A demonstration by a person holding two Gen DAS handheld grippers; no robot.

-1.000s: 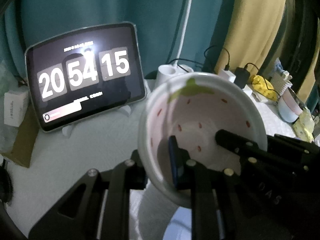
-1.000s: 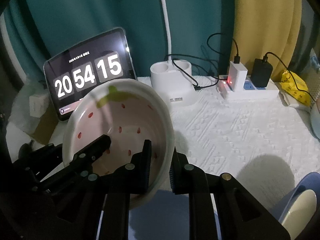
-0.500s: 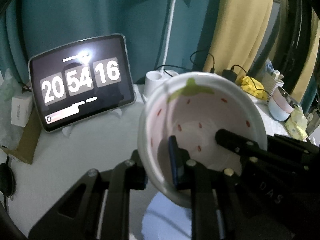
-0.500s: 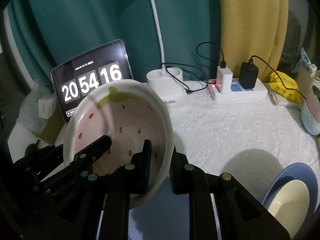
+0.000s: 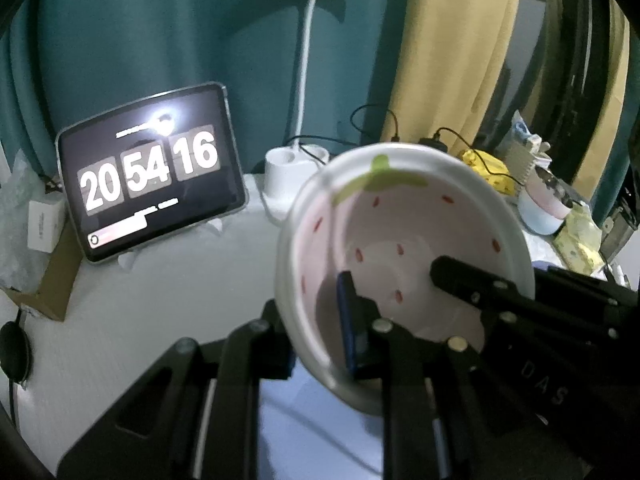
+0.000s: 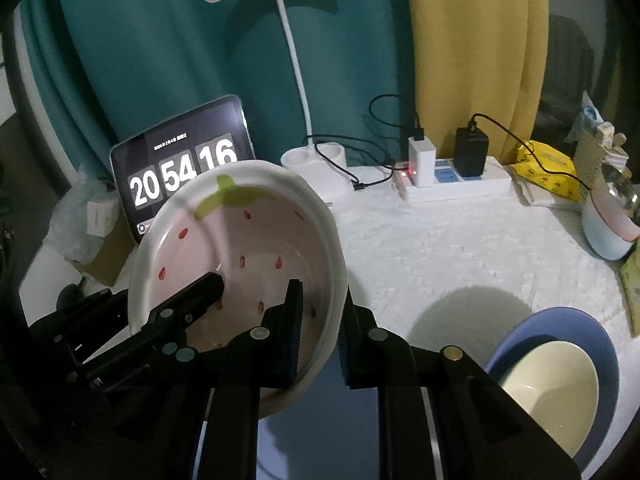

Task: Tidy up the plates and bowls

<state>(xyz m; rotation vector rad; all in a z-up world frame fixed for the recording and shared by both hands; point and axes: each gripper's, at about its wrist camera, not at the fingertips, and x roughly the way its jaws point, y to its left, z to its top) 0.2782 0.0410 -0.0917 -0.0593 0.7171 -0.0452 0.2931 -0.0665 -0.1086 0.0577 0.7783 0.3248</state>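
You have the strawberry bowl [image 6: 240, 256] off the desk [image 6: 460, 248], clamped on its rim by both grippers. In the right wrist view, the right gripper [image 6: 318, 332] pinches the bowl's right wall, one finger inside and one outside. In the left wrist view, the left gripper [image 5: 316, 328] grips the near left rim the same way. The bowl sits tilted at centre frame, its mouth open to both cameras.

As I judge it, the task is partway. A cream bowl [image 6: 548, 384] already nests on a blue plate [image 6: 532, 332] at lower right of the right view. The strawberry bowl has yet to be set down, and a pale blue bowl [image 6: 604, 236] at the right edge looks unsorted.

The strawberry bowl is glossy ceramic, pink inside with red seeds and a green leaf. The desk cloth is white and embossed.
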